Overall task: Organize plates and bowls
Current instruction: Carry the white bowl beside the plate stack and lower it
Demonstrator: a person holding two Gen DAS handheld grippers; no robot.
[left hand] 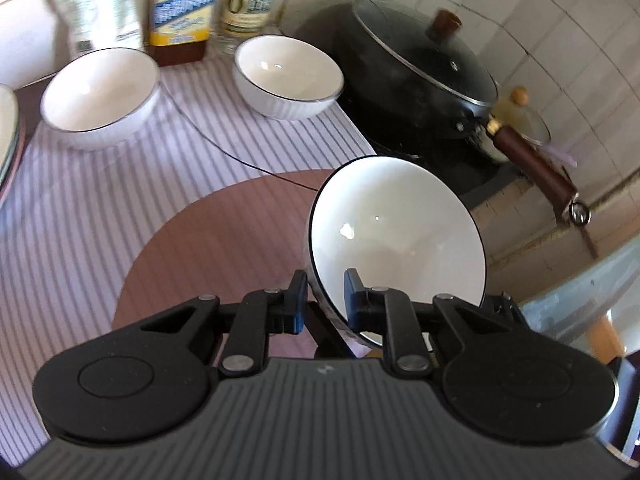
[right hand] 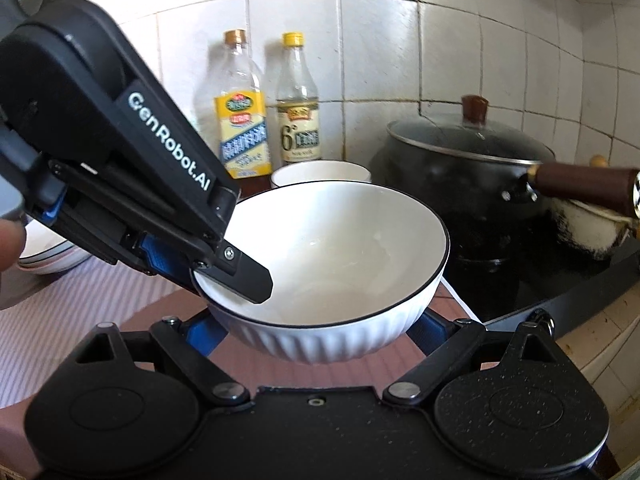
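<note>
My left gripper (left hand: 323, 300) is shut on the rim of a white ribbed bowl (left hand: 396, 236) with a dark rim and holds it tilted above the mat. In the right wrist view the same bowl (right hand: 340, 248) is level, with the left gripper (right hand: 236, 276) clamped on its near-left rim. My right gripper (right hand: 320, 332) is open, its blue-padded fingers (right hand: 204, 334) on either side of the bowl's base, not clearly touching. Two more white bowls (left hand: 100, 96) (left hand: 286, 74) stand on the striped mat. One of them shows behind the held bowl (right hand: 320, 172).
A black lidded pot (left hand: 424, 76) (right hand: 464, 176) with a brown handle (right hand: 584, 184) sits on the stove at right. Two bottles (right hand: 240, 120) (right hand: 298, 116) and a pouch (left hand: 96, 4) stand by the tiled wall. Stacked plates (left hand: 6, 128) (right hand: 48, 252) lie at far left.
</note>
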